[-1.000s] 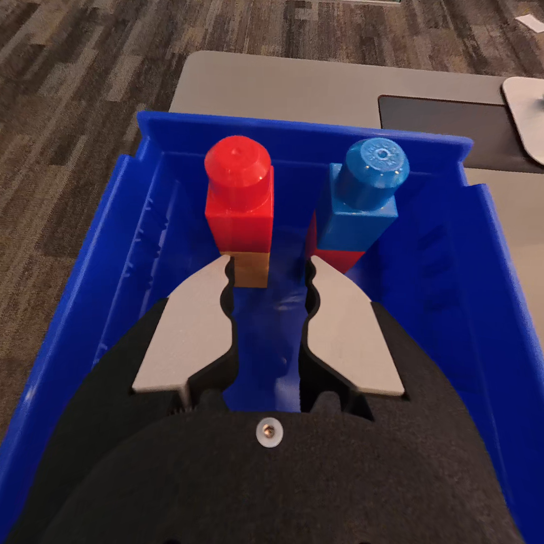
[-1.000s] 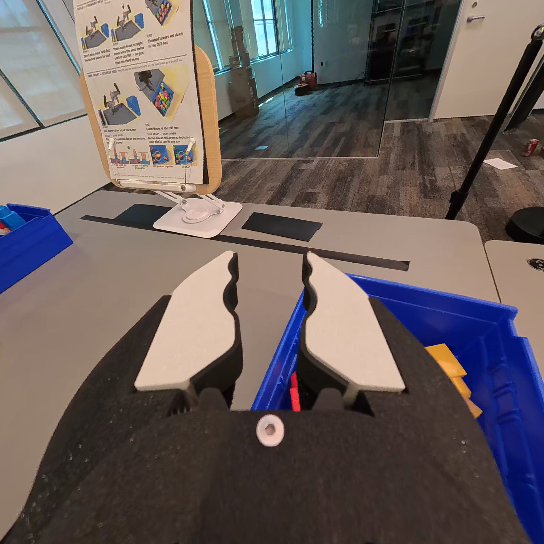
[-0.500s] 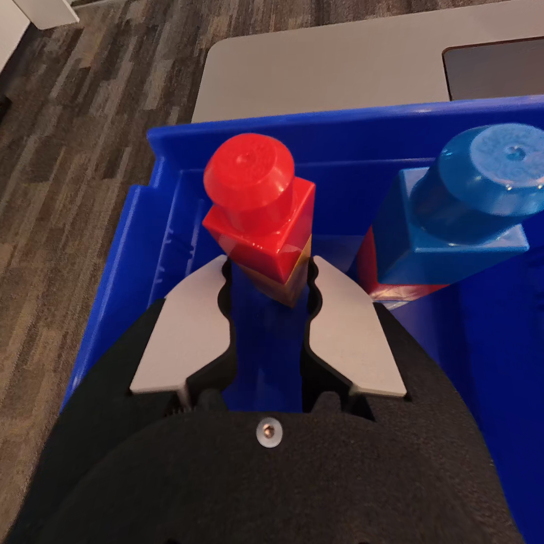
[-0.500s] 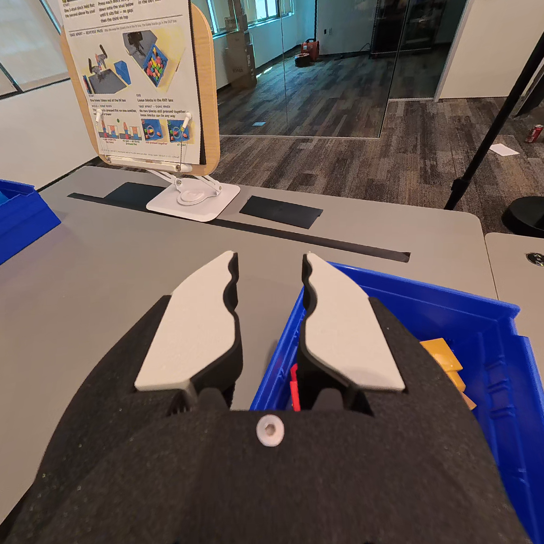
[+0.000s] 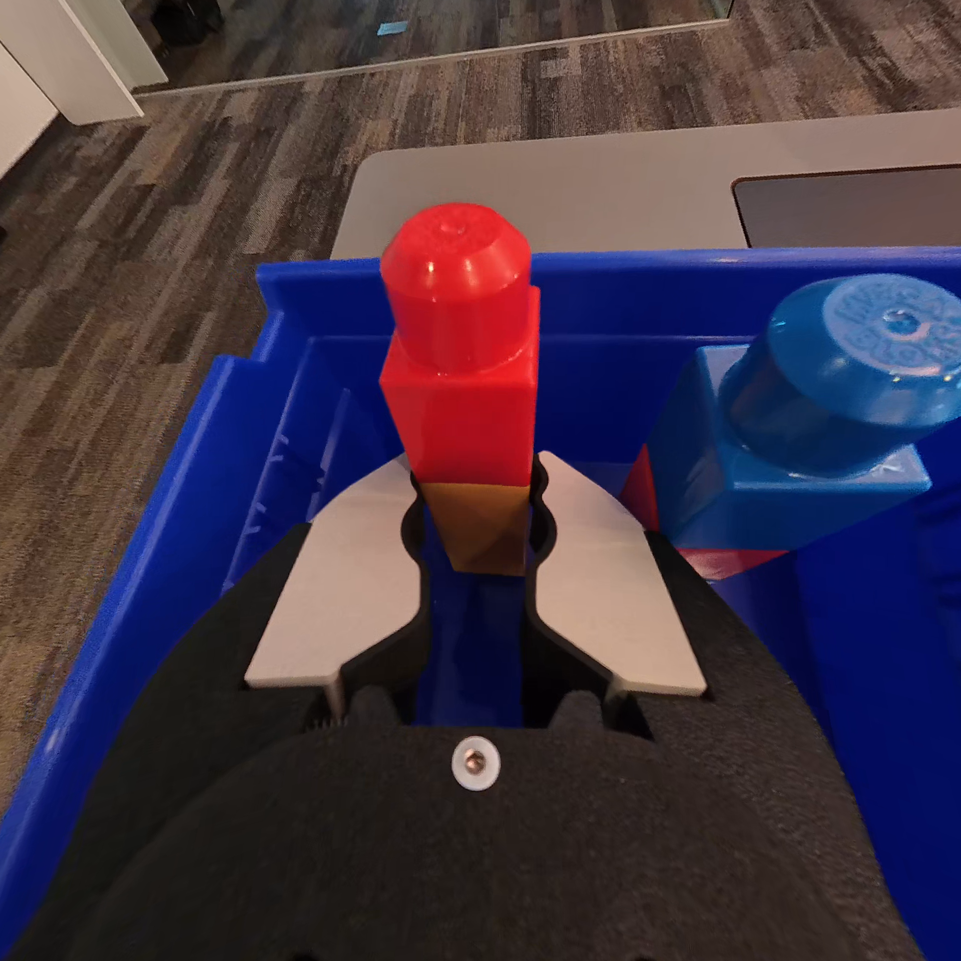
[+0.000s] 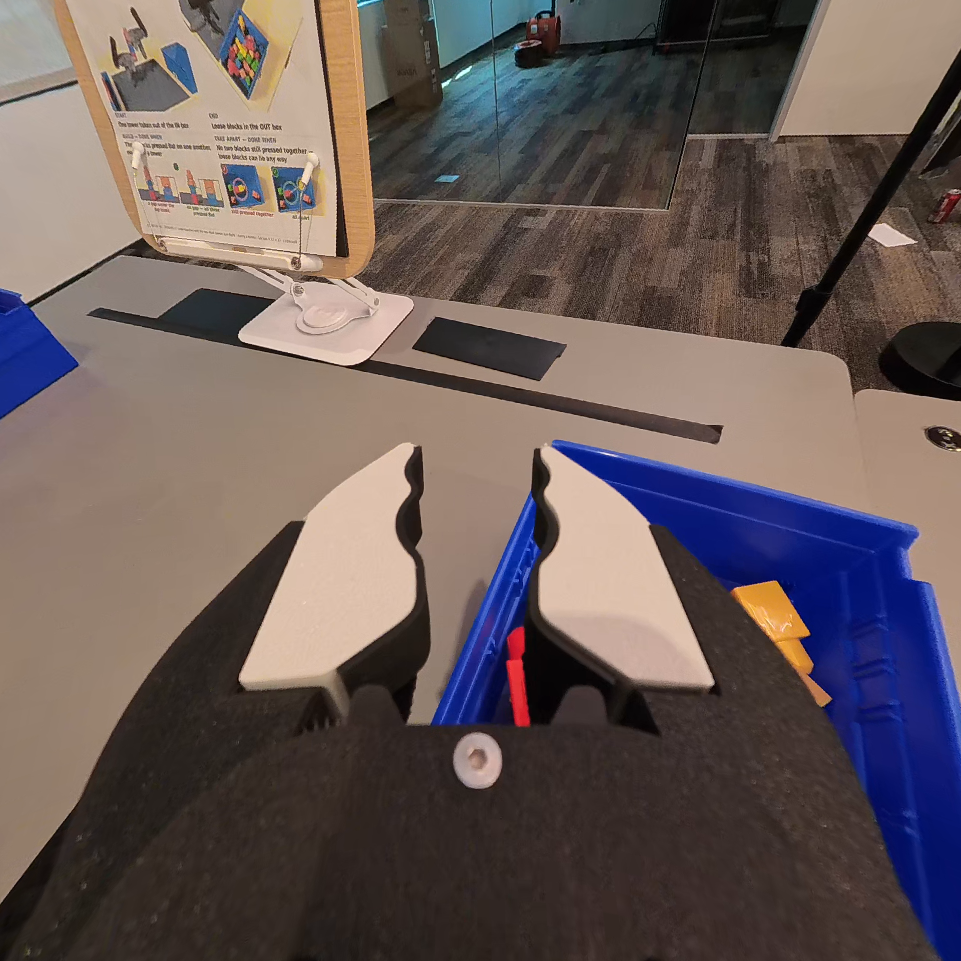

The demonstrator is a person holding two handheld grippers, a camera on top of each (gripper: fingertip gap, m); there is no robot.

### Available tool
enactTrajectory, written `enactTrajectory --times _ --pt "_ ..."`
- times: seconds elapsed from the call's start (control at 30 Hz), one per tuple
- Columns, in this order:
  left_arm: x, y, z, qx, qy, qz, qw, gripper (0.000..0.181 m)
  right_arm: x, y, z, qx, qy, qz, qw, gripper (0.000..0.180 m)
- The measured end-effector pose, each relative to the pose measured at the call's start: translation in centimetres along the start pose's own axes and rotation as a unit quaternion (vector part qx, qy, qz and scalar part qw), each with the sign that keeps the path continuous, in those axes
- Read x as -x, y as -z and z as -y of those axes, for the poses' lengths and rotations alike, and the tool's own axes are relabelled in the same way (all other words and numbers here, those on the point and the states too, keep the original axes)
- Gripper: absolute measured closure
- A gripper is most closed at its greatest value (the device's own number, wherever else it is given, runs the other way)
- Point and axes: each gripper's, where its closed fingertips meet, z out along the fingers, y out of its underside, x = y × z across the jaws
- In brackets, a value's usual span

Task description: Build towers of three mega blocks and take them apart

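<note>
Left tongs [image 5: 476, 476] now astride tower [image 5: 468, 442], red block atop yellow.

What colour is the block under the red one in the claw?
Yellow-gold block, right beneath the red block. Left wrist view shows it best.

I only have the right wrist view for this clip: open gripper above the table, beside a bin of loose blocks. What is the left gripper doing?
Observer: The left gripper has its fingers either side of a tower's yellow block, just under the red block.
Operator: Gripping it?
Observer: Cannot tell: the fingers sit tight beside it, with no clear gap.
Operator: Anything else there?
Observer: A blue-topped tower stands right of it, in the same blue bin.
</note>
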Motion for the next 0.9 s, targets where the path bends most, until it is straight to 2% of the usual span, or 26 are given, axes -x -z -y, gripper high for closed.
enactTrajectory --times 0.1,0.23,0.4,0.5,0.6,0.7,0.8,0.9 --pt "0.2 0.7 -0.2 0.008 0.019 -0.012 1.0 0.144 0.0 -0.1 -0.3 0.004 -0.002 0.002 1.0 0.14" --pt "1.0 3.5 1.2 -0.028 0.018 -0.006 0.999 0.144 0.0 -0.3 -0.4 0.004 -0.005 0.007 1.0 0.14" --pt "3.5 9.9 4.5 -0.114 0.003 0.043 0.993 0.144 0.1 -0.4 -0.3 0.001 -0.007 0.013 1.0 0.141" --pt "2.3 14.9 7.9 -0.183 0.008 0.014 0.983 0.145 0.8 -0.5 0.3 -0.008 -0.002 0.023 1.0 0.141" --pt "-3.9 20.2 12.0 -0.248 0.002 -0.108 0.963 0.145 2.1 -1.0 2.0 -0.027 0.0 0.032 0.999 0.148" --pt "-13.1 25.8 15.1 -0.305 0.002 -0.289 0.908 0.145 6.0 -1.7 5.9 -0.096 0.019 0.082 0.992 0.147" --pt "-21.8 30.1 15.9 -0.3 -0.015 -0.429 0.852 0.144 14.1 -2.0 8.5 -0.137 0.066 0.225 0.962 0.145" --pt "-29.6 33.1 15.7 -0.281 -0.045 -0.524 0.803 0.145 22.5 -1.4 9.4 -0.15 0.099 0.377 0.909 0.14"
